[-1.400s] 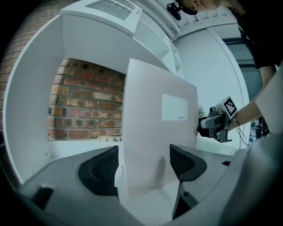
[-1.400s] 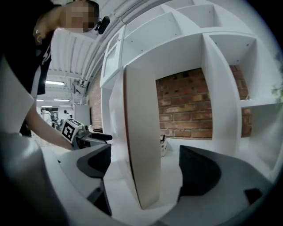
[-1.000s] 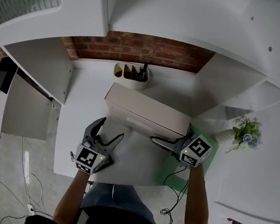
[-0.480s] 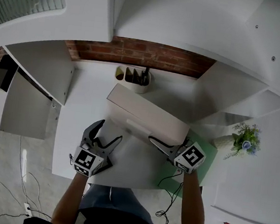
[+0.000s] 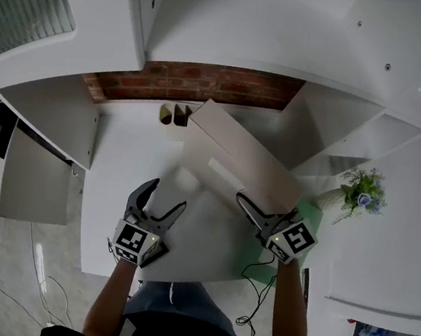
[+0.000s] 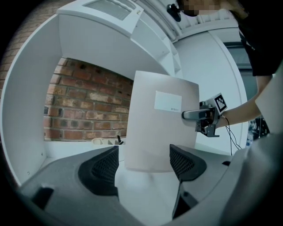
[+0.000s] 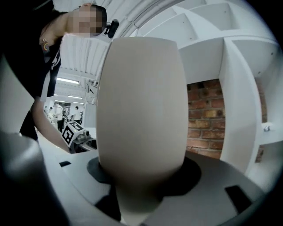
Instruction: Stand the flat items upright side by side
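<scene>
A large flat beige box [image 5: 238, 163] with a white label is tipped up on the white table [image 5: 116, 182], its near right edge raised. My right gripper [image 5: 255, 209] has that edge between its jaws, which are closing on it. In the right gripper view the box [image 7: 141, 106] fills the gap of the right gripper [image 7: 141, 170] and both pads touch it. In the left gripper view the box [image 6: 159, 128] stands almost upright ahead. My left gripper [image 5: 167, 196] rests open on the table, short of the box, nothing between its fingers.
A cream desk organiser [image 5: 173, 114] stands at the back by the brick wall, partly hidden by the box. A potted plant [image 5: 362, 195] stands at the right, with a green mat [image 5: 313, 215] and a black cable [image 5: 263, 266] by the right gripper. White shelves wall in both sides.
The box has gone from lying flat to tilted up, its right edge lifted by the right gripper, and now covers part of the organiser. The left gripper has stayed put.
</scene>
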The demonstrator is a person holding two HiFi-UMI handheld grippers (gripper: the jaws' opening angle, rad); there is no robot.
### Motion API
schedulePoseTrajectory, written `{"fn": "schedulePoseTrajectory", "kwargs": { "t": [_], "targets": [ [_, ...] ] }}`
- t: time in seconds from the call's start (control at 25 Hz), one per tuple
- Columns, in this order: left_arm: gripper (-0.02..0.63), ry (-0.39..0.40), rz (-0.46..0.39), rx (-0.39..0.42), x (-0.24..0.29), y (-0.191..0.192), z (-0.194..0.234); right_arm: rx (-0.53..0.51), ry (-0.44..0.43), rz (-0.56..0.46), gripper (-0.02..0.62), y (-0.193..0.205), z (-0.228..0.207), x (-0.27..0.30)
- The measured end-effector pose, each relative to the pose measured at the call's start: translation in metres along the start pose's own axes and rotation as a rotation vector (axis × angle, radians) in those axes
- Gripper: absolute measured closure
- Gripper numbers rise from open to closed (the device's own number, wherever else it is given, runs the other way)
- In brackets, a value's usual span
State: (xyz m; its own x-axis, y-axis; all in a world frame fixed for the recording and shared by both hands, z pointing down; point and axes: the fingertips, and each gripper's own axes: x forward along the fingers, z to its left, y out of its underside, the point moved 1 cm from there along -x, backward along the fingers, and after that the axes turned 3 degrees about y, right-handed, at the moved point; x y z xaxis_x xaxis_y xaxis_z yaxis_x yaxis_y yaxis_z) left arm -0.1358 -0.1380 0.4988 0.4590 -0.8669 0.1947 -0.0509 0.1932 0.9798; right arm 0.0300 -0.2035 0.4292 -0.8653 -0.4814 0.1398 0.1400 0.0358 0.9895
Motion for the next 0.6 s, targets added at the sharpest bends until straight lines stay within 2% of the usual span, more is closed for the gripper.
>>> {"fn": "schedulePoseTrajectory", "kwargs": {
  "t": [0.2,0.6],
  "targets": [
    [0.271,0.03,-0.011,0.004,0.007,-0.006,-0.007,0.003,0.219,0.027,0.341,-0.003,-0.033,-0.015],
    [0.271,0.057,-0.027,-0.003,0.02,-0.017,-0.016,0.103,0.614,0.064,0.344,0.004,-0.089,-0.02]
  ]
}}
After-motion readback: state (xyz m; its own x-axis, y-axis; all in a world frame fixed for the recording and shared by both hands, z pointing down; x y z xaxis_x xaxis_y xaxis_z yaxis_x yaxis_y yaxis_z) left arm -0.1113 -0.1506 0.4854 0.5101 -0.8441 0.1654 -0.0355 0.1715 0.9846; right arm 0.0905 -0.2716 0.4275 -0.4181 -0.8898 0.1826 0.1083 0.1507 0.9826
